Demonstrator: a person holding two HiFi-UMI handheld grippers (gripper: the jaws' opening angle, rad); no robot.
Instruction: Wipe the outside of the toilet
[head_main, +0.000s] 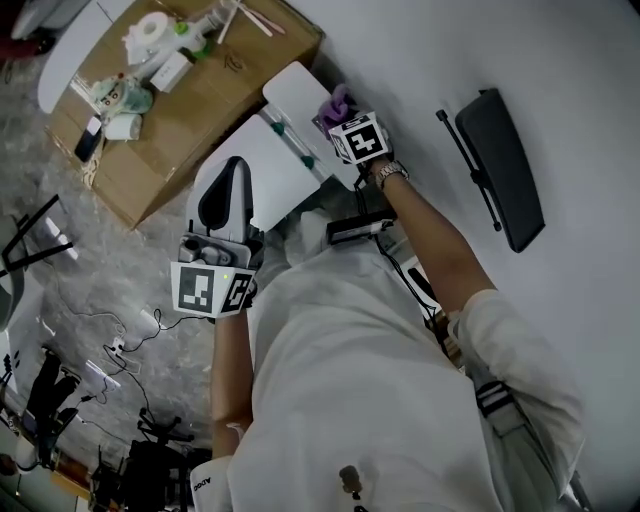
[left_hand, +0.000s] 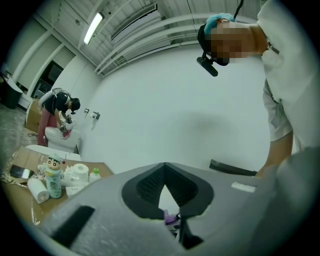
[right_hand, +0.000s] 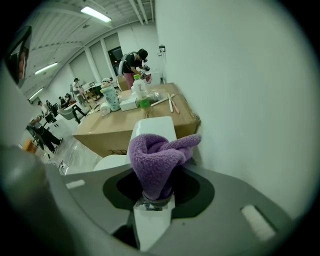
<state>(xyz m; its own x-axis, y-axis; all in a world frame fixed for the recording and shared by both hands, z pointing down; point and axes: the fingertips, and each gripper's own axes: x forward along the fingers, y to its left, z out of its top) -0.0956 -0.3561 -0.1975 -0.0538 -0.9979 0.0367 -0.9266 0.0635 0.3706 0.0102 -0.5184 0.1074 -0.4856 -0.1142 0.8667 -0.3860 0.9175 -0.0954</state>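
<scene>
The white toilet stands below me against the white wall, its tank beside a cardboard box. My right gripper is shut on a bunched purple cloth and hovers over the tank's near end. In the right gripper view the cloth sticks up out of the right gripper, with the tank just beyond it. My left gripper hangs over the toilet's left side with its jaws together and nothing in them. In the left gripper view, the left gripper points at the bare wall.
A cardboard box left of the toilet carries a paper roll, bottles and small items. A black flat panel is mounted on the white wall at right. Cables trail over the grey floor at left. Other people work far behind.
</scene>
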